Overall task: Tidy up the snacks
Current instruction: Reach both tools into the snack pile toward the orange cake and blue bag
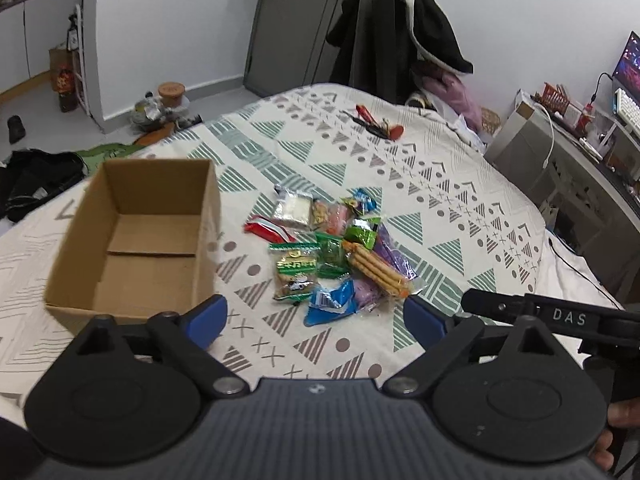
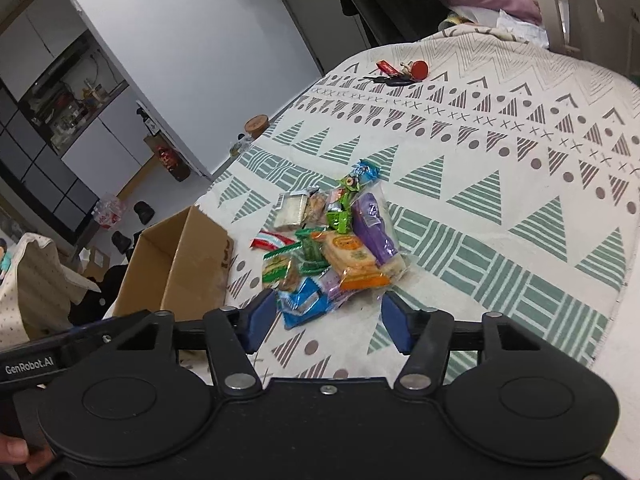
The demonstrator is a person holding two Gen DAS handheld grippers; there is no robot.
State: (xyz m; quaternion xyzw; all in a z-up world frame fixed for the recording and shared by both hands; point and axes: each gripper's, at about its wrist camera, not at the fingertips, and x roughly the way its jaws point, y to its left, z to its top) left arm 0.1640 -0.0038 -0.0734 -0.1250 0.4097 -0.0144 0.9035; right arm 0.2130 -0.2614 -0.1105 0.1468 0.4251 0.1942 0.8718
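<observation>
A big cloth (image 1: 440, 184) with green and grey triangles, dots and crosses covers the bed. Far back on it lies a bunch of keys (image 1: 380, 122) with red tags. Behind the bed hangs a dark coat (image 1: 400, 36), and some pink clothes (image 1: 456, 92) sit just beside it. On the floor stands a jar with a cork lid (image 1: 171, 94). A black shoe (image 1: 17, 128) lies on the floor too, well apart from the jar. A screen (image 1: 630, 60) glows on a desk at the right.
</observation>
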